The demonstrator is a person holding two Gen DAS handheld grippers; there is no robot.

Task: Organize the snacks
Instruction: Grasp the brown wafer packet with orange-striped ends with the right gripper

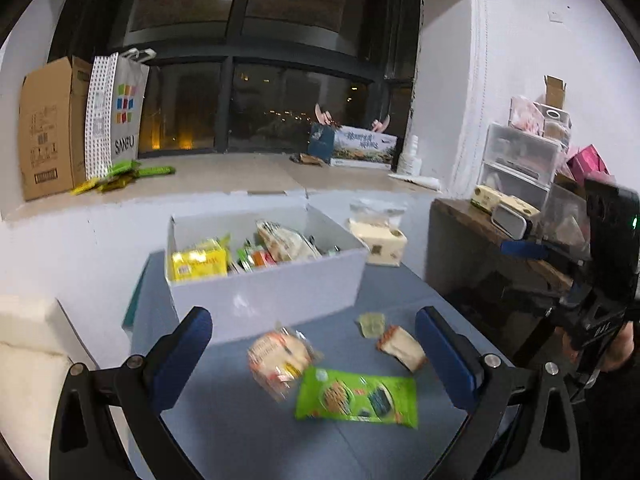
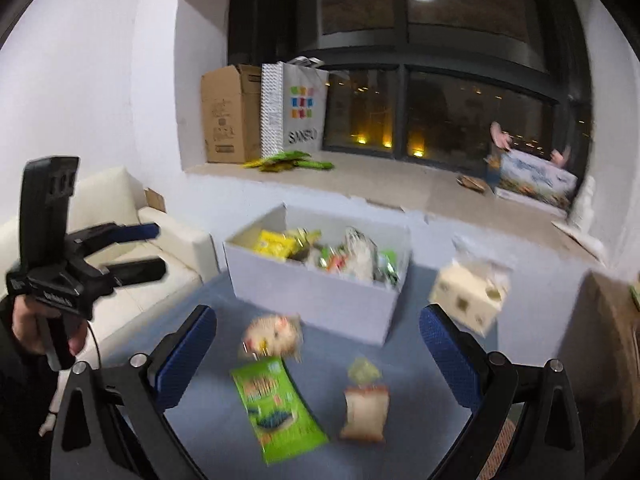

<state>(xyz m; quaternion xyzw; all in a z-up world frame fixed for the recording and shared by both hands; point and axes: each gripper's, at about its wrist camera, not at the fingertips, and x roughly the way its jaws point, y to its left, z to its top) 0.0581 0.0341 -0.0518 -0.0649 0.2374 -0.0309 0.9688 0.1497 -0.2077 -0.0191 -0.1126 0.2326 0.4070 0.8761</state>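
Your left gripper point(image 1: 314, 340) has its blue fingers point(image 1: 182, 356) spread wide and holds nothing, and your right gripper point(image 2: 318, 344) is the same, its fingers point(image 2: 448, 356) parted and bare. Between the left fingers, nearest you, lies the green snack packet point(image 1: 357, 397) flat on the blue surface point(image 1: 240, 432); just past it, touching its far-left corner, is the clear wrapped round cracker pack point(image 1: 279, 358). Close inside the right-hand finger sits a small tan wrapped snack point(image 1: 401, 348), with a small pale green sachet point(image 1: 372, 324) just beyond it. From the right wrist the same four lie between those fingers: the green snack packet point(image 2: 278, 406) nearest on the left, the tan wrapped snack point(image 2: 366, 414) toward the right, the pale green sachet point(image 2: 363, 370) at its far end, and the round cracker pack point(image 2: 274, 336) farther on, though motion blur softens them all. Beyond the fingertips stands the open white box point(image 1: 264, 292), already holding a yellow packet point(image 1: 199, 265) and other mixed wrappers. Past the right-hand finger, beside the box, rests a cream-coloured bag point(image 1: 378, 240) of snacks. Farther still, on the window ledge point(image 1: 224, 178), green sachets point(image 1: 124, 176) lie beside a cardboard box point(image 1: 50, 128) and a shopping bag point(image 1: 116, 116).
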